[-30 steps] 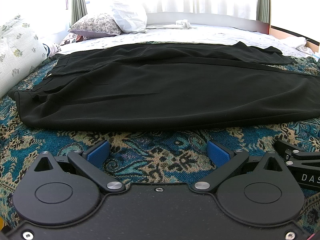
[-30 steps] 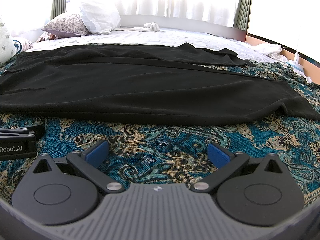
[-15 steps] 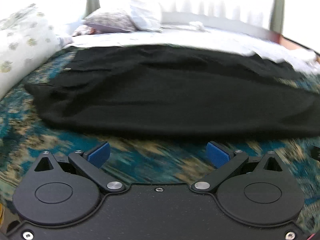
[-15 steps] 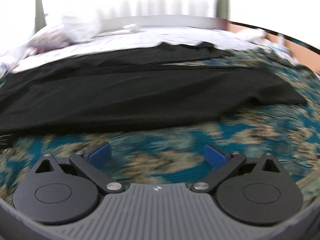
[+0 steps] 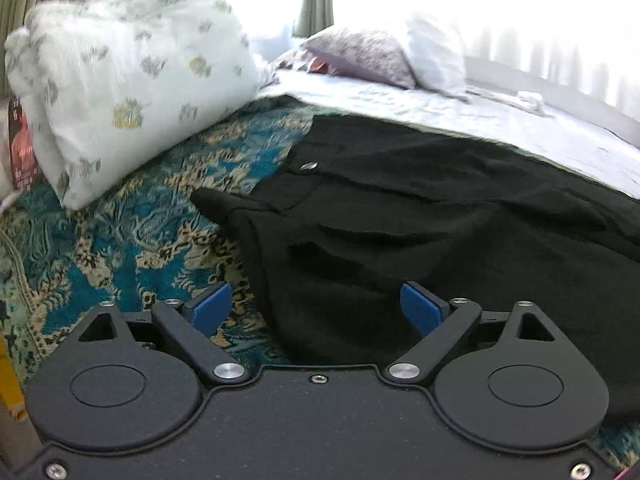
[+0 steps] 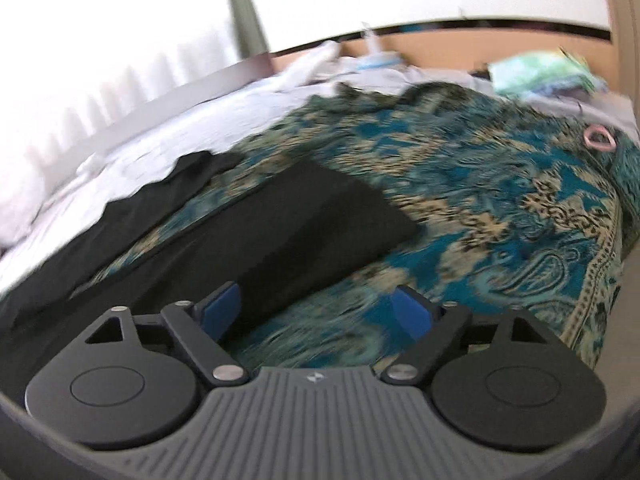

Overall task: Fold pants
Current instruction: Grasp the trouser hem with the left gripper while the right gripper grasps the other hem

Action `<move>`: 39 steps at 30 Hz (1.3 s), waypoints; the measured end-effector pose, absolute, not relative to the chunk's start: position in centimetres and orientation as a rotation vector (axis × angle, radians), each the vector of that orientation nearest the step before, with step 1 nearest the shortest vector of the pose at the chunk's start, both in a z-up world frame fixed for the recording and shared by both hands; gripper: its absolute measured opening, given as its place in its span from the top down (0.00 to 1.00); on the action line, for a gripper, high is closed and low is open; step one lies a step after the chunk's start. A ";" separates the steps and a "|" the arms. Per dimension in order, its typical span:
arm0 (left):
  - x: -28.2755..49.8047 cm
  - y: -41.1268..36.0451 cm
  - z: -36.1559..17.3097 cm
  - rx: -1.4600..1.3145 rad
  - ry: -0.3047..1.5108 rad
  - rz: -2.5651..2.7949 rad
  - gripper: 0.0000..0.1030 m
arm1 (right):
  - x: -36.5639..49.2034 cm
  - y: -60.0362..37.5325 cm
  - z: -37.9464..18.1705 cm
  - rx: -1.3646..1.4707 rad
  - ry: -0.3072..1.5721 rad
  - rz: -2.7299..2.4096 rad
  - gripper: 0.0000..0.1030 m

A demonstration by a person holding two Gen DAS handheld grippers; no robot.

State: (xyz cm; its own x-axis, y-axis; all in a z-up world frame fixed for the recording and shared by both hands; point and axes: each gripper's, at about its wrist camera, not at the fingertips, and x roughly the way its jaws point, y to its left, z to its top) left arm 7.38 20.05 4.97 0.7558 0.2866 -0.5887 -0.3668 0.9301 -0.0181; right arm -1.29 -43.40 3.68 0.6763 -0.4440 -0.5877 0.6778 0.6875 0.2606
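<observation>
Black pants (image 5: pixel 420 216) lie flat across the patterned blanket (image 5: pixel 132 248). In the left wrist view my left gripper (image 5: pixel 316 308) hovers over their waist end, near a small metal button (image 5: pixel 309 166). Its jaws are closing; black cloth lies below the gap, and the blue pads (image 5: pixel 210 307) do not press on it. The right wrist view shows the leg ends (image 6: pixel 320 220). My right gripper (image 6: pixel 316 308) is just short of the near leg's hem, its jaws closing too. Its left pad (image 6: pixel 222 310) is over the cloth's edge, with mostly blanket (image 6: pixel 500 216) under the gap.
A large floral pillow (image 5: pixel 120 80) lies left of the waist. A grey patterned pillow (image 5: pixel 360 56) and a white pillow (image 5: pixel 434 52) sit at the back on the white sheet (image 5: pixel 500 128). Right of the legs are a pink ring (image 6: pixel 598 138), a cloth pile (image 6: pixel 540 72) and the blanket's drop-off.
The left gripper has swung left to the waist end and the right gripper right to the leg ends. Both views have tilted, and both pairs of pads stand slightly closer together.
</observation>
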 end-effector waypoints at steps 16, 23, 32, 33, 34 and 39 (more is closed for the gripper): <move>9.8 20.1 2.0 -0.179 0.679 0.389 0.11 | 2.6 -49.8 1.6 0.631 0.502 -0.685 0.43; 10.3 19.8 2.1 -0.179 0.671 0.380 0.28 | 3.2 -49.7 1.9 0.577 0.528 -0.753 0.94; 10.3 19.5 2.6 -0.164 0.649 0.412 0.59 | 1.5 -49.9 4.3 0.506 0.489 -0.785 0.96; 10.4 19.6 2.5 -0.170 0.650 0.412 0.57 | 1.5 -49.9 4.3 0.500 0.493 -0.784 0.96; 10.5 19.7 2.5 -0.174 0.652 0.412 0.52 | 1.4 -50.0 4.2 0.500 0.498 -0.783 0.96; 11.4 20.3 2.1 -0.216 0.652 0.427 0.38 | 1.8 -50.7 2.6 0.547 0.543 -0.799 0.96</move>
State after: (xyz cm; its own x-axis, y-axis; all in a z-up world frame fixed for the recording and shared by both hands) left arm 11.41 20.33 2.09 0.7120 0.3157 -0.6272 -0.4489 0.8915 -0.0610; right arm 1.79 -50.73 2.61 0.5795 -0.5102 -0.6355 0.7784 0.5776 0.2460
